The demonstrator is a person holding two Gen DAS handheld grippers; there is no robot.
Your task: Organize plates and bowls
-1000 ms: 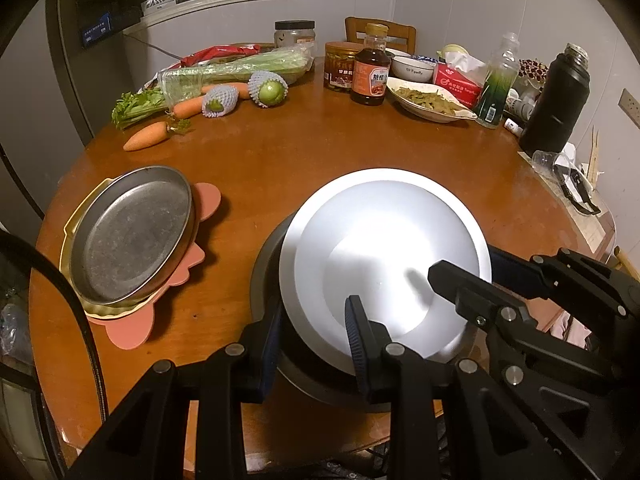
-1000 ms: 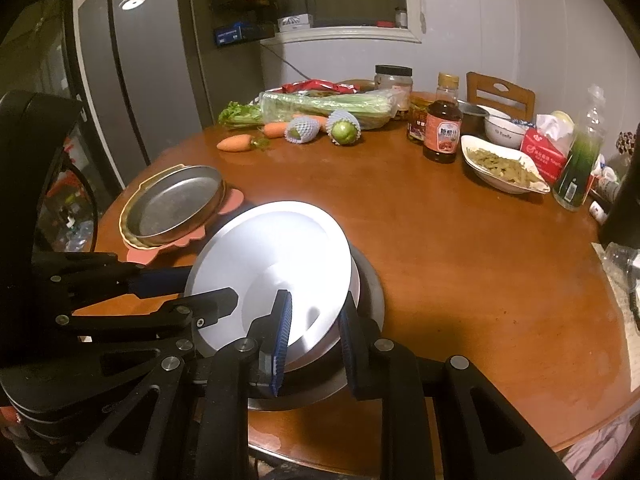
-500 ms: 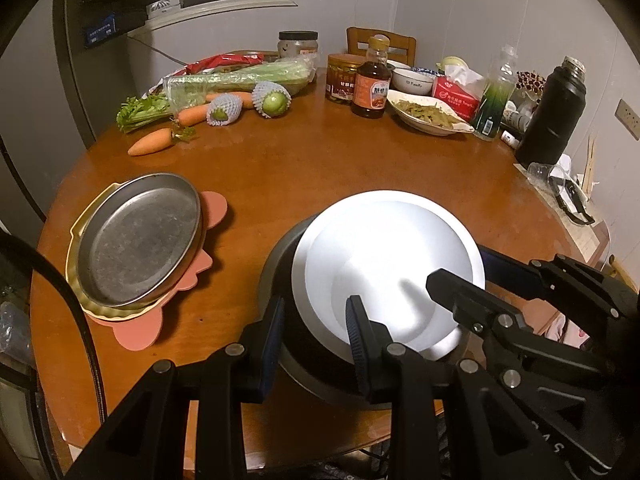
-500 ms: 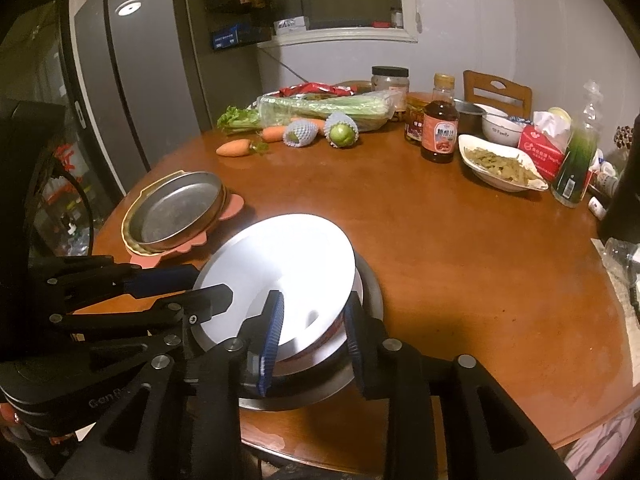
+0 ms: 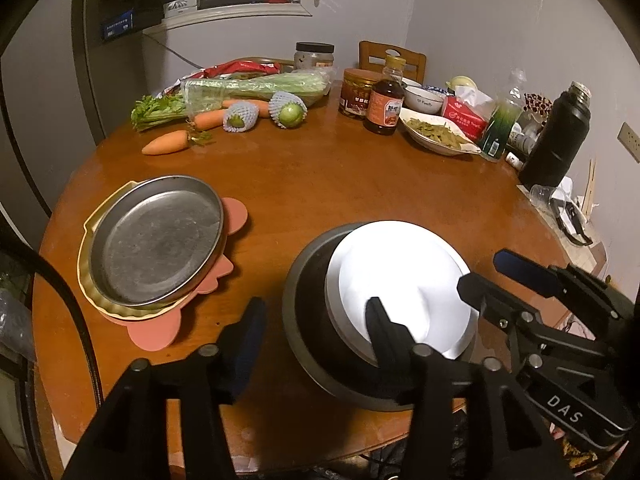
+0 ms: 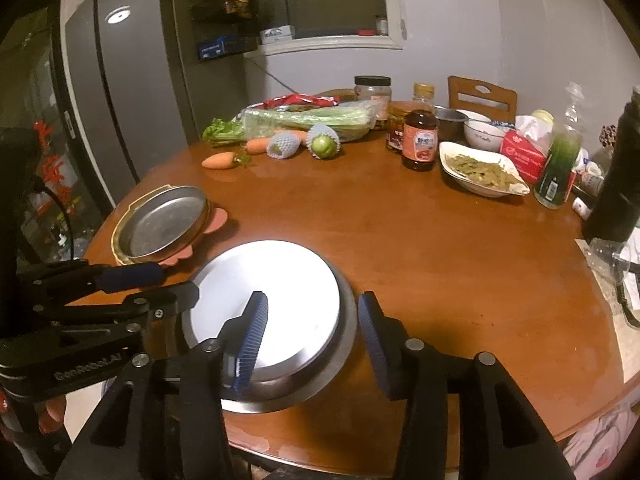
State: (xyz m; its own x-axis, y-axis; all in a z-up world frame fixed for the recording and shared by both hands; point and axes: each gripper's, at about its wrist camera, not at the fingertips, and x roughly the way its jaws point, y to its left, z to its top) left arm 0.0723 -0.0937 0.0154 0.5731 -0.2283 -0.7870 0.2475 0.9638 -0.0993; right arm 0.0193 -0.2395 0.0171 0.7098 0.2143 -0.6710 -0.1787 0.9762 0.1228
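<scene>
both sets of jaws, closed on the rim a second ago, are opening. left gripper (image 5: 316, 322) and right gripper (image 6: 314, 334) each straddle the near rim of the white plate (image 5: 396, 276), pads clear of it. plate rests in the dark metal bowl (image 5: 308, 320) on the round table (image 5: 320, 184), beside a steel pan (image 5: 154, 240).

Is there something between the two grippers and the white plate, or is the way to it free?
Nothing visible is in the way. The white plate lies in the dark bowl, between the jaws of both the left gripper and the right gripper, which are opening.
</scene>
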